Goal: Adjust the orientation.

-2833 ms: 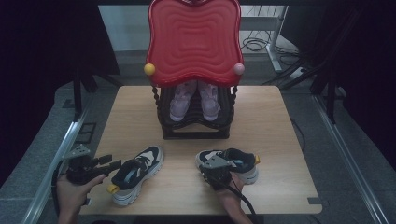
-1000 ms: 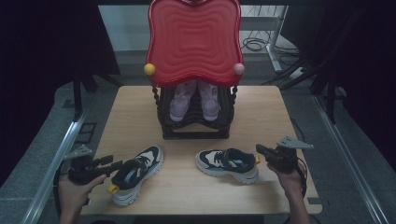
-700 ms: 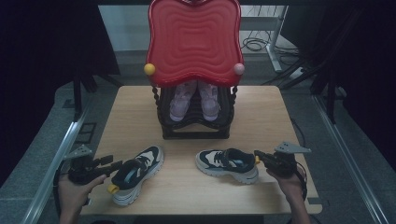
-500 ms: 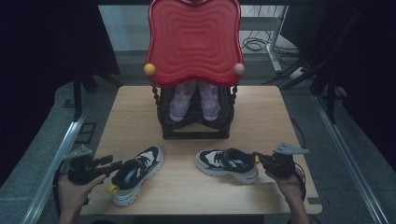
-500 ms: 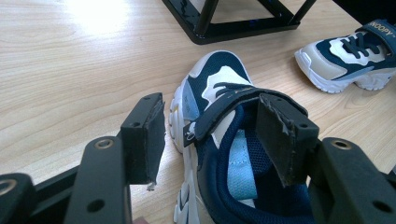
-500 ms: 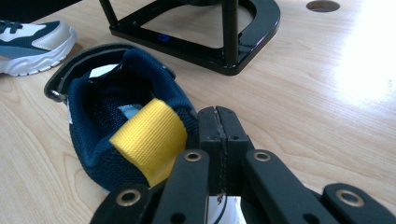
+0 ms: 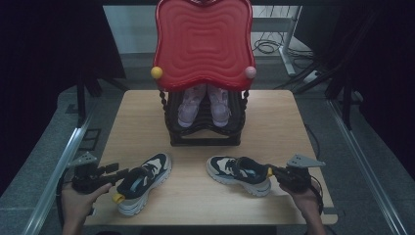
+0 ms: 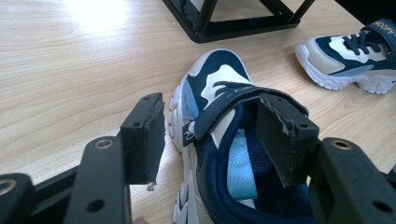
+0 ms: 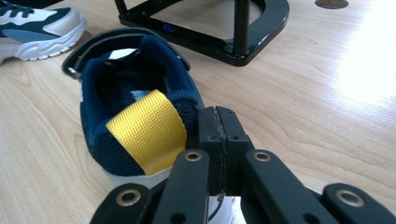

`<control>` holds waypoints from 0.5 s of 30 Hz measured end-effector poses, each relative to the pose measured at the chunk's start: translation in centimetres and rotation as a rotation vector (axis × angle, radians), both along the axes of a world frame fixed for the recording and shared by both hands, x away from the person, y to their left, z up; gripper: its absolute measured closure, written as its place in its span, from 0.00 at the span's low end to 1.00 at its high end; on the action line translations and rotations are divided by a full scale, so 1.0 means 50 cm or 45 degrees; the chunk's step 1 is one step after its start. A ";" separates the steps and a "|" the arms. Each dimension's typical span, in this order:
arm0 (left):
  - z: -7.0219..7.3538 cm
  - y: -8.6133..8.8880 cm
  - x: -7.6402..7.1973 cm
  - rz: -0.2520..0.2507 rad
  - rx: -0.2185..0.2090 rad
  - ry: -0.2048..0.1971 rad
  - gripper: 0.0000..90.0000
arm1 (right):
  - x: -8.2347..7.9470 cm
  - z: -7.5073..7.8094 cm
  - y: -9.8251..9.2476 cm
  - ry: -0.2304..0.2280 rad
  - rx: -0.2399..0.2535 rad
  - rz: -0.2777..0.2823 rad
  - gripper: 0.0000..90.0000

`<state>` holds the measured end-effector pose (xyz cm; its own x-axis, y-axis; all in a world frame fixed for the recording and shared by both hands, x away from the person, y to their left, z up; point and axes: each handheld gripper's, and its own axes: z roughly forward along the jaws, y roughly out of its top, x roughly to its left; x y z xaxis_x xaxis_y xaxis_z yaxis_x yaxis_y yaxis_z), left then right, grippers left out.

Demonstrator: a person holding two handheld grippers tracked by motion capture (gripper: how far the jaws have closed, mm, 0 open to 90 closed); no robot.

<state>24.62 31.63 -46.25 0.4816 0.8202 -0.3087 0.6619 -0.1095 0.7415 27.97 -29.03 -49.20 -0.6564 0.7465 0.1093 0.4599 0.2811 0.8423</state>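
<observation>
From the high view I am seeing both navy-and-white sneakers lying on the wooden table [image 7: 293, 117], the left sneaker [image 7: 142, 182] at about seven o'clock and the right sneaker [image 7: 240, 174] near five o'clock, well apart from each other. That view is not letting me judge the jaws, so I am leaning on the gripper views.

In the left gripper view, my left gripper [image 8: 208, 135] is standing wide open, its jaws straddling the collar of the left sneaker [image 8: 224, 154]: one pad is hanging outside the shoe, the other is sitting over the opening by the strap. I am not seeing either pad pressing on the shoe.

In the right gripper view, my right gripper [image 9: 218, 126] is fully closed, pad against pad, with nothing between them. It is sitting at the heel of the right sneaker [image 9: 135, 107], just beside the yellow pull tab [image 9: 147, 130]; whether it is touching the heel I cannot tell.

At twelve o'clock on the table a black shoe rack [image 7: 205, 129] is standing, holding a pair of pink shoes [image 7: 203, 105]. A red wavy tray [image 7: 203, 41] on top is covering most of the rack in the high view, while the gripper views are showing its black base frame [image 9: 219, 28].
</observation>
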 end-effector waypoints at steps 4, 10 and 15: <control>0.000 0.000 0.000 0.001 -0.001 0.001 0.47 | -0.012 0.000 -0.001 -0.007 -0.002 0.012 1.00; -0.001 0.000 0.000 0.000 0.000 0.002 0.47 | -0.028 0.000 0.000 -0.008 -0.005 0.020 1.00; -0.002 -0.001 0.001 -0.002 -0.001 0.005 0.47 | -0.038 0.000 -0.001 -0.005 0.000 0.022 1.00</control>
<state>24.67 31.57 -46.34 0.4816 0.8192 -0.3115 0.6648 -0.1099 0.7389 26.07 -29.08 -49.21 -0.6696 0.7350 0.1066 0.4517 0.2892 0.8440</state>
